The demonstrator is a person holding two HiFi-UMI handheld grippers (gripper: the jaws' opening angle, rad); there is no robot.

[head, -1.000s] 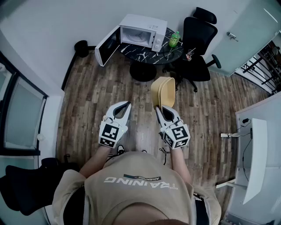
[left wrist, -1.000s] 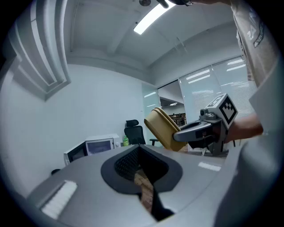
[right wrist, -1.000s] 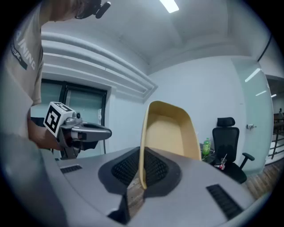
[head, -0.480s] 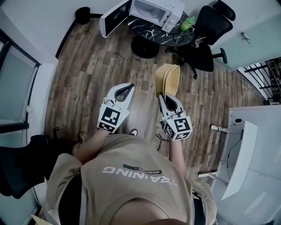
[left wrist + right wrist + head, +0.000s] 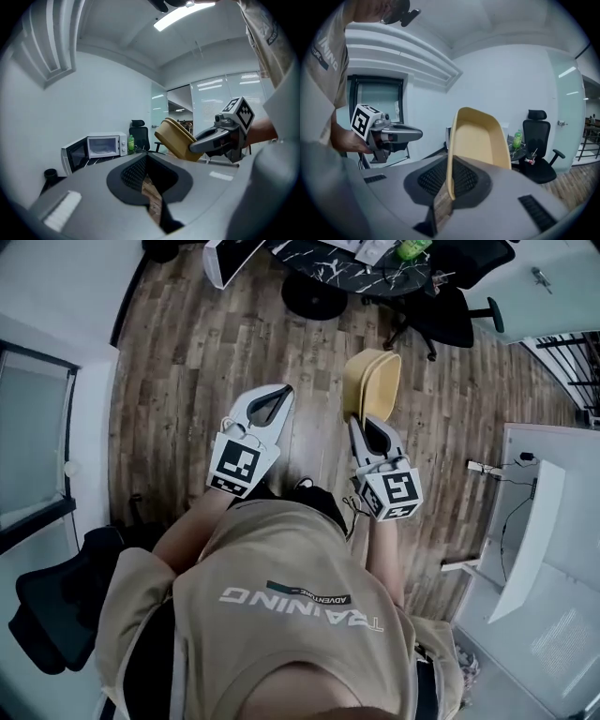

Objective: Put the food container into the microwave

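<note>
Right gripper (image 5: 366, 420) clamped on rim of yellow food container (image 5: 372, 381), held tilted above wood floor (image 5: 187, 362). Left gripper (image 5: 283, 390) jaws together, empty. Microwave (image 5: 101, 146) door open, on far dark surface (image 5: 349, 257); green bottle (image 5: 131, 142) and black chair (image 5: 457, 313) beside it.

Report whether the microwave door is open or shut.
Open. In the left gripper view the microwave has its door swung out to the side.

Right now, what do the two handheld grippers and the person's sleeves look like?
The left gripper and right gripper both have pale grey, curved two-jaw shells lined with dark ribbed pads. Each carries a white cube with black square markers: left cube, right cube. The person wears a tan short-sleeved T-shirt with white lettering.
</note>
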